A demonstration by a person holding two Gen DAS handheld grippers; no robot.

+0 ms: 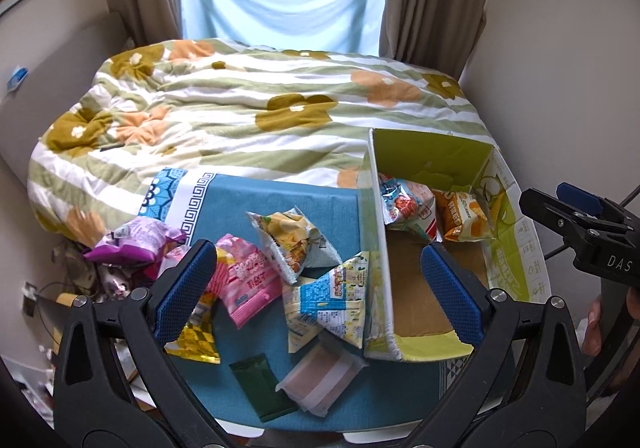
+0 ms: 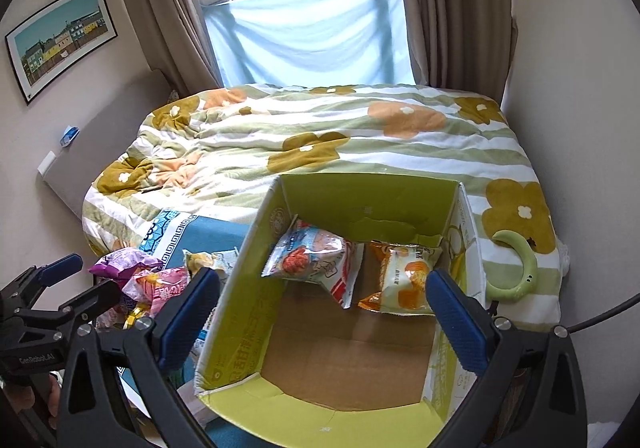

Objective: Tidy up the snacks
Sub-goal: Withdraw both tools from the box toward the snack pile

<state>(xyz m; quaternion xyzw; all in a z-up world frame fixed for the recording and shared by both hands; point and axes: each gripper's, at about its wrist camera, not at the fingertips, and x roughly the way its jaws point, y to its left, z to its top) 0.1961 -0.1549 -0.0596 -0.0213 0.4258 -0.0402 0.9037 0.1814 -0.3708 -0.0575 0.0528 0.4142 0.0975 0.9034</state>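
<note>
both jaws spread and empty, the left gripper (image 1: 316, 280) hovers over loose snack packets (image 1: 288, 244) left of the cardboard box (image 2: 240, 288), the right gripper (image 2: 320, 312) above its bare floor, apparently between placements.

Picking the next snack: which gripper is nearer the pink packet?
Left. The left gripper hovers open right over the pile, one of its fingers beside the pink packet. The right gripper is open over the box, farther off.

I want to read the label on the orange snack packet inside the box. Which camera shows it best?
The right wrist view: the orange packet faces the camera, barely clipped by a fingertip. The left wrist view shows it smaller, at the box's far end.
</note>
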